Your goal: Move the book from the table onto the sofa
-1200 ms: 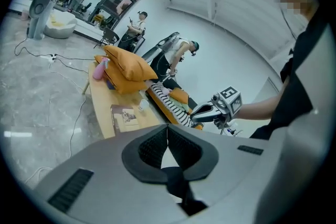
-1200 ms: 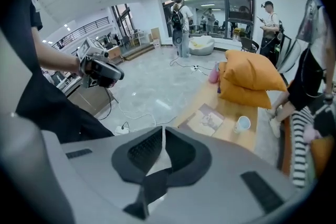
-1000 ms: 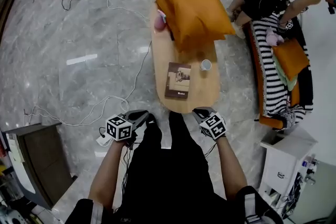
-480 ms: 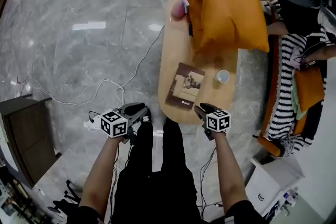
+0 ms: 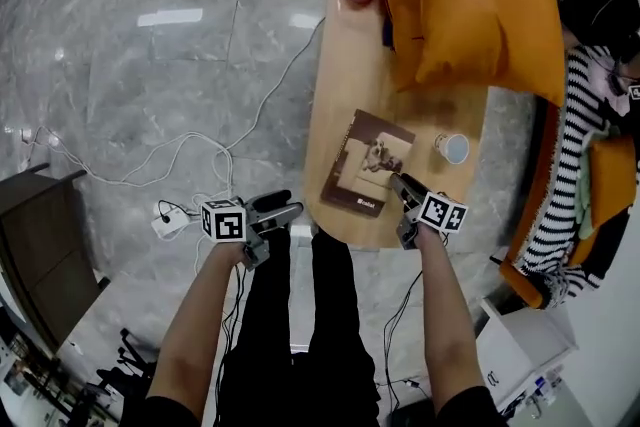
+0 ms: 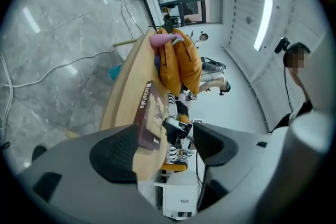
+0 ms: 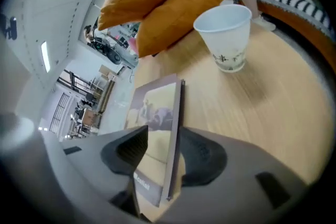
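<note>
Both grippers have come down to the near end of the worktop, and both sets of jaws, closed a second ago, have just been opening; the head has tipped closer too, so the worktop now fills the upper centre of the head view.

The right gripper hung off the worktop's near rim before; now its tips reach the lower right corner of the book. In the right gripper view its jaws stand partly open astride the book's long edge; one pad is over the cover, the other on the wood just beside it, and neither visibly presses.

The left gripper sits at lower centre-left of the head view, just off the rim. Its own view shows the jaws spread wide, with only the worktop's end and the book beyond in the gap; nothing is pinched.

The book itself has not shifted. It lies flat on the worktop, left of the paper cup and below the orange cushions; the sofa, under its striped cover, is at the right edge of the frame, well apart from it.

So the task appears to be at the reach, with the grasp not yet made; the lift and the carry to the sofa are still ahead. The book is thin and flat, so a jaw probably has to get under its edge; a pinch from above alone could slide it along the wood.
</note>
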The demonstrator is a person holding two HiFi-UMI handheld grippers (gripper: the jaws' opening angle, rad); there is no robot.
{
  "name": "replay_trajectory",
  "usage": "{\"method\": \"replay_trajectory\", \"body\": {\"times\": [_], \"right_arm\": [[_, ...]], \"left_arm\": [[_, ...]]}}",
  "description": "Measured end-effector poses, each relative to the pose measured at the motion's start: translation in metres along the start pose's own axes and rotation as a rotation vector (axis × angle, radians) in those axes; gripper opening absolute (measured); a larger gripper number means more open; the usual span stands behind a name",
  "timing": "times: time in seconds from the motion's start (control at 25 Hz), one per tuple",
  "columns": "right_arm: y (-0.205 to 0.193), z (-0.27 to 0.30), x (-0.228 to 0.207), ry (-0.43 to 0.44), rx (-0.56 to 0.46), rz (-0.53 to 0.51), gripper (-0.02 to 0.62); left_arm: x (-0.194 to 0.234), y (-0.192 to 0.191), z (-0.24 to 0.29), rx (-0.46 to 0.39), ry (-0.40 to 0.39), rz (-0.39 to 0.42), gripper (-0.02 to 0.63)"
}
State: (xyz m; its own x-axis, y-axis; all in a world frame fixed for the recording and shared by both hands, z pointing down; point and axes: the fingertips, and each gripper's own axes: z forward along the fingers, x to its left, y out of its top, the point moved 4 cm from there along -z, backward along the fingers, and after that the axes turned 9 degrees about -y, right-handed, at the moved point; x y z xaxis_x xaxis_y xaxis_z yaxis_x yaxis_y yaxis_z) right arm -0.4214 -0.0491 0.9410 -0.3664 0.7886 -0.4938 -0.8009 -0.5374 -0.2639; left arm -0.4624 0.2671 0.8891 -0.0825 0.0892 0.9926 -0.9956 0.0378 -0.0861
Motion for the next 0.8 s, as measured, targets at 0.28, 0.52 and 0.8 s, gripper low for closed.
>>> {"method": "replay_trajectory", "body": {"times": [0.28,0.52,0.8], "right_arm": [[0.001,0.025,0.006,0.066,0.024,-0.056,0.144],[-0.009,0.038,0.035,0.144,0.055,-0.153,0.141],[-0.028,0.048,0.051,0.228,0.030,-0.081,0.146]], "left_arm": [[0.059,-0.027,0.002,0.062,0.108,-0.038,0.324],[0.078,-0.031,0.009,0.077,0.078,-0.078,0.324],[0.090,-0.044,0.019,0.074,0.060,-0.107,0.324]]}}
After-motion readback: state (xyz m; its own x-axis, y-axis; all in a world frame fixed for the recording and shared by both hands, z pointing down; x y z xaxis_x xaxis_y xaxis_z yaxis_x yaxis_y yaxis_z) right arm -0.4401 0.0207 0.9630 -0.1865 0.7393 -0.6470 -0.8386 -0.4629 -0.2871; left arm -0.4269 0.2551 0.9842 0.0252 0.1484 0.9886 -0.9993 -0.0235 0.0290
